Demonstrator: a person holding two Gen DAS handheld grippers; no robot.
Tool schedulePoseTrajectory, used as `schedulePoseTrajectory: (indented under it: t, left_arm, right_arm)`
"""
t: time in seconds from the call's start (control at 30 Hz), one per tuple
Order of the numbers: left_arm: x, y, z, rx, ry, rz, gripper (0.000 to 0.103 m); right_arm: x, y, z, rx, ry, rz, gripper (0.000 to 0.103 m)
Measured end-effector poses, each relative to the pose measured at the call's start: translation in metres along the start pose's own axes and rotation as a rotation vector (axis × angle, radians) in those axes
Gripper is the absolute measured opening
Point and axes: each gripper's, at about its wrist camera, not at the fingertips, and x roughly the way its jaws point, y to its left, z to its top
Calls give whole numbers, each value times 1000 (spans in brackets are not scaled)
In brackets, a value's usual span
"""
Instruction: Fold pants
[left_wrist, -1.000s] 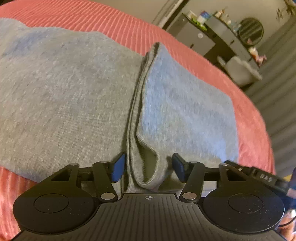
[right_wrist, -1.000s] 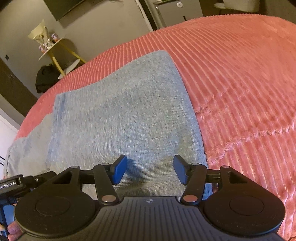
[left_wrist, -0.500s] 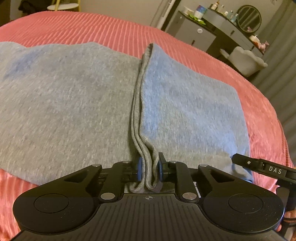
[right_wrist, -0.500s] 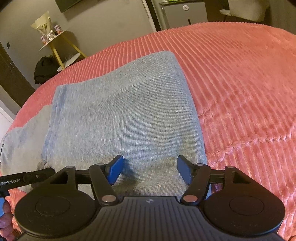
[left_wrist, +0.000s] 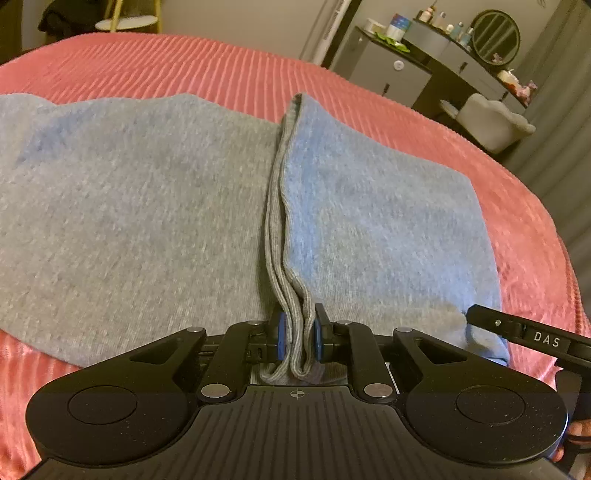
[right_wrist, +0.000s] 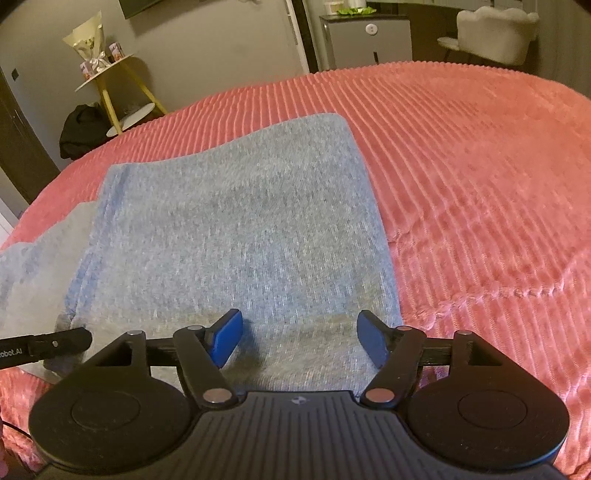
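Two claws: left gripper (left_wrist: 298, 341) pinches pants (left_wrist: 147, 206) hem; right gripper (right_wrist: 300, 341) spread, opening wider, should pinch far corner evenly.

A bed under a coral-pink ribbed bedspread (right_wrist: 480, 166) carries everything. Directly on the bedspread lie grey knit pants (left_wrist: 129, 221), partly folded, with one folded section stacked over the rest; bare bedspread surrounds them on all sides.

A home bedroom: a bed (right_wrist: 480, 166) under a ribbed coral bedspread, a dressing table (left_wrist: 443, 62) with round mirror (left_wrist: 496, 37) and toiletries, a yellow-legged side table (right_wrist: 110, 77).
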Motion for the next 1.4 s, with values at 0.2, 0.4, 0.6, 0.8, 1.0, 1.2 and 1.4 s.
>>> schedulePoseTrajectory:
  t: [0.2, 0.4, 0.6, 0.8, 1.0, 1.2, 1.4]
  left_arm:
    - [0, -3, 0, 21, -4, 15, 17]
    - [-5, -8, -1, 29, -23, 34, 16]
    - [-15, -15, -5, 67, -59, 55, 15]
    - [-8, -13, -8, 73, -50, 79, 15]
    - [-8, -13, -9, 80, -49, 83, 15]
    - [-8, -10, -8, 72, -44, 77, 15]
    - [-8, -9, -7, 62, -44, 67, 15]
  right_arm:
    - [-3, 0, -1, -10, -13, -13, 72]
    - [-3, -3, 0, 6, -15, 0, 72]
    - [-5, -10, 0, 46, -22, 28, 72]
    - [-5, -12, 0, 60, -27, 37, 72]
    - [-3, -13, 2, 62, -20, 38, 72]
    - [-3, -10, 1, 50, -18, 27, 72]
    - [-2, -10, 1, 41, -15, 23, 73]
